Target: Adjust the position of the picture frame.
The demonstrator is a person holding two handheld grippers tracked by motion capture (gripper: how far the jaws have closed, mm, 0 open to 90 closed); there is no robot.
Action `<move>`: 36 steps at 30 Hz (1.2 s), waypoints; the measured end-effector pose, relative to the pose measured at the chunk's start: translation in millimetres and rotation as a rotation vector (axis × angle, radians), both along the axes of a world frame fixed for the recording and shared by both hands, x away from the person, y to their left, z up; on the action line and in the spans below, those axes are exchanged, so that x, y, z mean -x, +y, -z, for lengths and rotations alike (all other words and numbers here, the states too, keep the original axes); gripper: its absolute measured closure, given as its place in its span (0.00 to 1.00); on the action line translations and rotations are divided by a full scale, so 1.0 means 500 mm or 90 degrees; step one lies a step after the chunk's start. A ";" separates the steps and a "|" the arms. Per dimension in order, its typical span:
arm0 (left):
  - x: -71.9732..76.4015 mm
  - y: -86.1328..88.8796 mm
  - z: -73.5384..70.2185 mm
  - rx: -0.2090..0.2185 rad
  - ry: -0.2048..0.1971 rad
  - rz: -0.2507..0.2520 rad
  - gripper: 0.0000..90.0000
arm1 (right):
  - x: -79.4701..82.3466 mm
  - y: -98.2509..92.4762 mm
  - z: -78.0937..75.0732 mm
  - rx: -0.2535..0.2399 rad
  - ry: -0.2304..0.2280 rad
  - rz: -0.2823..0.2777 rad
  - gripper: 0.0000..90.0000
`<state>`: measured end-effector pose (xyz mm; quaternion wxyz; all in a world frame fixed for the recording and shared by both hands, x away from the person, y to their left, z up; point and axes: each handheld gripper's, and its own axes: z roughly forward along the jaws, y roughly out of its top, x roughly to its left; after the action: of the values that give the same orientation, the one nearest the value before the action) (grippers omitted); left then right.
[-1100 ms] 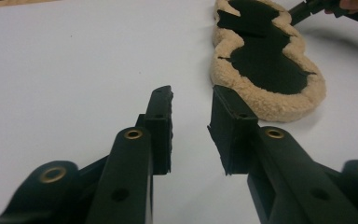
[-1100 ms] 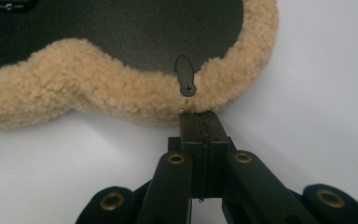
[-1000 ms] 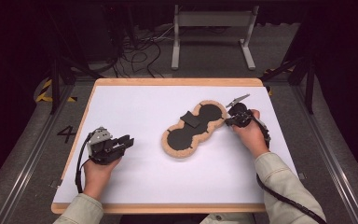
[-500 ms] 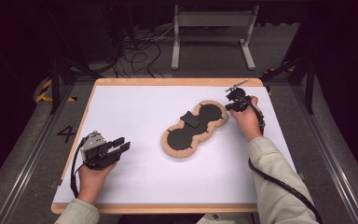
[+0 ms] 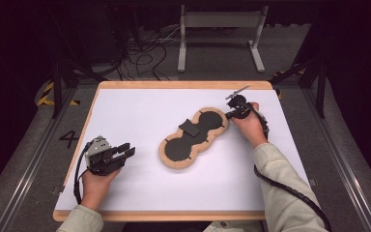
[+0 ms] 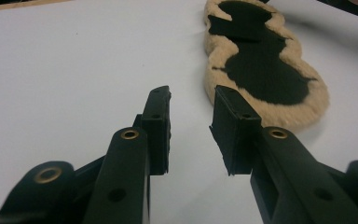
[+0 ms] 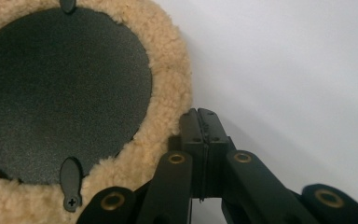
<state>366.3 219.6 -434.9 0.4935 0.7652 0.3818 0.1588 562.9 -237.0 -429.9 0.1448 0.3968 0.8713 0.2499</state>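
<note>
Since its fleece rim looks soft and floppy around thin black panels, the sheepskin pad [image 5: 193, 138], lying mid-table, should be light; best pinched at the rim. One pad, two grippers: the right gripper [image 7: 200, 122], jaws closed empty, touches its two-o'clock end; the left gripper [image 5: 121, 152], jaws parted, waits at eight o'clock.

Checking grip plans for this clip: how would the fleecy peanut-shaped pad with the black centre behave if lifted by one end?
The fleecy pad lies flat and thin with soft woolly edging, so it would probably sag. It looks light for its size. The fuzzy rim should resist slipping.
</note>
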 end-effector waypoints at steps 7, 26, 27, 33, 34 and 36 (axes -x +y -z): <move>-0.014 -0.004 0.001 -0.021 0.004 -0.004 0.77 | 0.030 0.089 0.002 0.000 0.011 -0.083 1.00; -0.055 -0.034 0.049 -0.105 0.175 0.095 1.00 | 0.110 0.071 -0.042 -0.040 -0.038 -0.076 1.00; -0.053 -0.035 0.050 -0.104 0.172 0.100 1.00 | 0.114 0.066 -0.046 -0.044 -0.042 -0.074 1.00; -0.042 -0.049 0.050 -0.098 0.182 0.143 1.00 | 0.143 0.035 -0.071 -0.074 -0.053 -0.067 1.00; -0.039 -0.054 0.050 -0.098 0.186 0.161 1.00 | 0.149 0.030 -0.075 -0.077 -0.053 -0.067 1.00; -0.028 -0.071 0.051 -0.104 0.183 0.197 1.00 | 0.170 0.018 -0.083 -0.083 -0.062 -0.071 1.00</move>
<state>380.4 183.9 -460.1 0.3888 0.8667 0.3125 0.0009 478.1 -228.0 -388.4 0.1469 0.3434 0.8658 0.3330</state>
